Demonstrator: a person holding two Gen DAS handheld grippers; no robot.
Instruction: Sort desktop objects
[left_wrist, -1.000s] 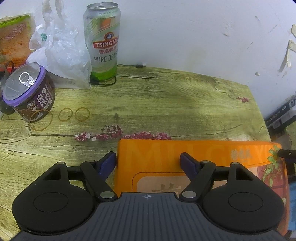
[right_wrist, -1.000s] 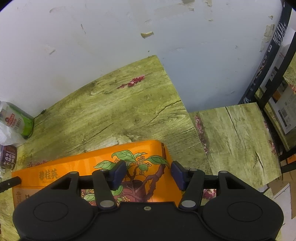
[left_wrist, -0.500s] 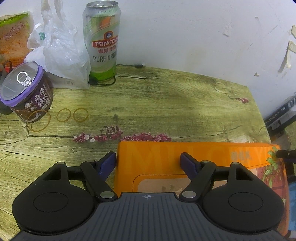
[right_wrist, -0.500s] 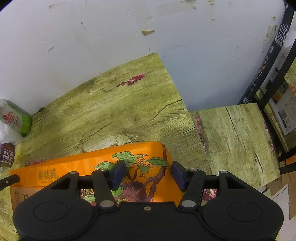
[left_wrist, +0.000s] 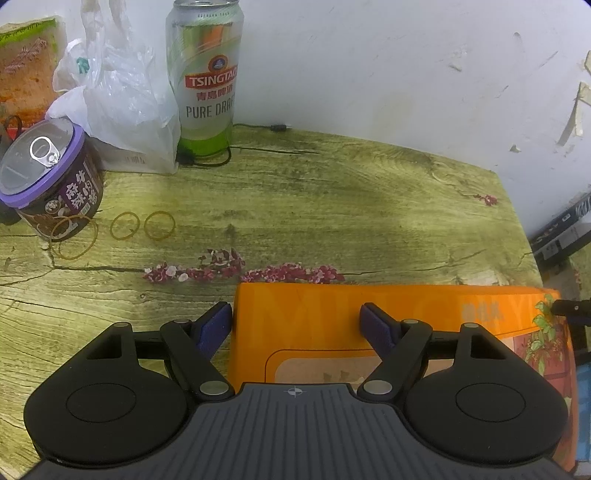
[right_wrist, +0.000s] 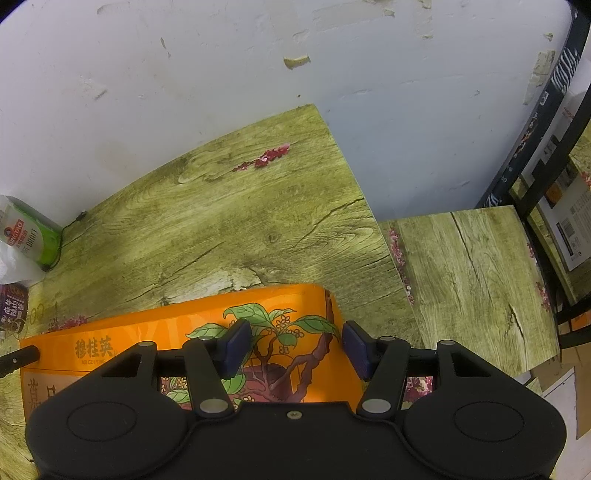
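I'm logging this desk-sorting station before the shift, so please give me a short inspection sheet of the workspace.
Surface: wood-grain table, lower side table at its right.
Job's things: orange box lying flat; beer can upright by the wall; purple-lidded can; rubber bands.
Clutter: plastic bag, snack packet.
Grippers: left gripper open, astride the box's left end; right gripper open, astride its right end.
Cables: black cable by the beer can.
Surroundings: white wall with peeling paint; black shelf.
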